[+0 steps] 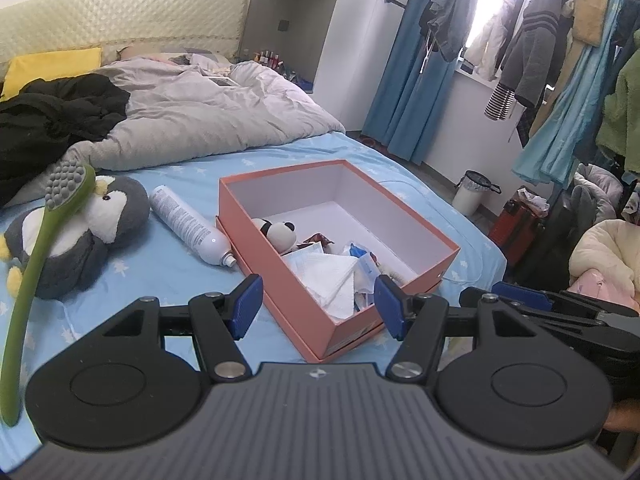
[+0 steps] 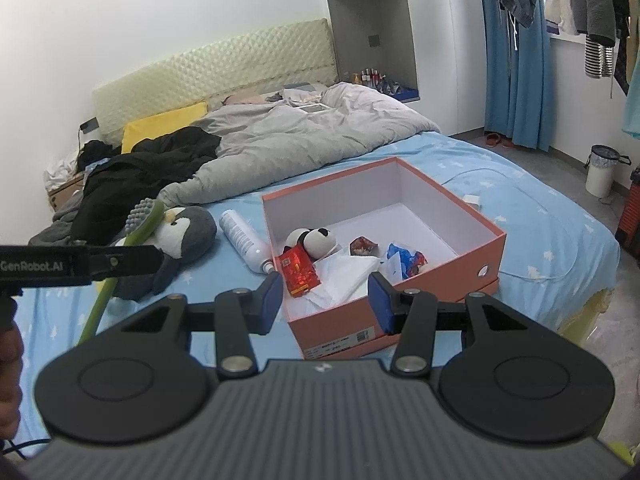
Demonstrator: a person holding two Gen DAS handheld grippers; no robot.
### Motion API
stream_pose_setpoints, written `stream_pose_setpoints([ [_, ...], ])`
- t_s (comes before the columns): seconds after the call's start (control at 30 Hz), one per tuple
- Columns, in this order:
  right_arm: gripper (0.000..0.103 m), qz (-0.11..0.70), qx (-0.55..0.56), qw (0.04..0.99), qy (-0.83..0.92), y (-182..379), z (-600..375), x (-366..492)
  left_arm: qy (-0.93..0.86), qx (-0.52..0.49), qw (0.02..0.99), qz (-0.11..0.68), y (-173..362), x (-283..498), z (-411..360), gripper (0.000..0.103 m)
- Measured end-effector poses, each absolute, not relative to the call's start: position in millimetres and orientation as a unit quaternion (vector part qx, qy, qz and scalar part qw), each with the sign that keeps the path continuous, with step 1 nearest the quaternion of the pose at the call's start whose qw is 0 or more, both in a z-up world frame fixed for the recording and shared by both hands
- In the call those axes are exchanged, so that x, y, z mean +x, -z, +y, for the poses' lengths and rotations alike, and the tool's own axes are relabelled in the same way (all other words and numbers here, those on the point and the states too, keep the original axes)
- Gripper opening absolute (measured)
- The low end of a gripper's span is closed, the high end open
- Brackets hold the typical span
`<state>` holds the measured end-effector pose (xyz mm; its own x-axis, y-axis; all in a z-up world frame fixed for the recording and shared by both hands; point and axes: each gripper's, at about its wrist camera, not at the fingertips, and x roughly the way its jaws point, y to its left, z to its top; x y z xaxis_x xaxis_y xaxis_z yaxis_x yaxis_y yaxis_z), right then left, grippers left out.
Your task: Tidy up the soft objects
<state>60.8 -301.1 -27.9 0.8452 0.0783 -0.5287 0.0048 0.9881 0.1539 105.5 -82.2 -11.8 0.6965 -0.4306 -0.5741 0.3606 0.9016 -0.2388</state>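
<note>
An open salmon-pink box (image 1: 276, 256) (image 2: 332, 324) sits on the blue bed sheet. Inside lie a small panda plush (image 1: 280, 232) (image 2: 314, 240), white tissue (image 1: 332, 280) (image 2: 344, 276), a red packet (image 2: 298, 270) and other wrappers. A grey penguin plush (image 1: 80, 236) (image 2: 184, 236) lies left of the box, with a green long-handled brush (image 1: 36, 256) (image 2: 140, 220) across it. My left gripper (image 1: 318, 304) stands open above the box's near corner, nothing between its pads. My right gripper (image 2: 323, 302) is open over the box's near edge, empty too.
A white spray can (image 1: 188, 226) (image 2: 244, 240) lies between penguin and box. A rumpled grey duvet (image 1: 192, 116) and black clothing (image 1: 52, 112) cover the bed's far half. Hanging clothes (image 1: 560, 52), a bin (image 1: 474, 192) and piles crowd the floor on the right.
</note>
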Motion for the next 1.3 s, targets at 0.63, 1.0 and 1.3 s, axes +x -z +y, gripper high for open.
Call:
stream_pose_setpoints([
  [0.63, 0.103, 0.276, 0.075, 0.958, 0.007, 27.4, -308.5, 60.6, 0.211, -0.043, 0.918, 0.332, 12.2, 109.6, -86.1, 0.099],
  [1.0, 0.103, 0.285, 0.076, 0.955, 0.011, 30.0, -310.5, 64.0, 0.195, -0.035, 0.923, 0.33, 11.7, 108.3, -87.8, 0.103],
  [1.3, 0.103, 0.286, 0.073, 0.955, 0.009, 29.4, -308.2, 64.5, 0.182, -0.037, 0.922, 0.34, 12.5, 109.5, -85.9, 0.103],
])
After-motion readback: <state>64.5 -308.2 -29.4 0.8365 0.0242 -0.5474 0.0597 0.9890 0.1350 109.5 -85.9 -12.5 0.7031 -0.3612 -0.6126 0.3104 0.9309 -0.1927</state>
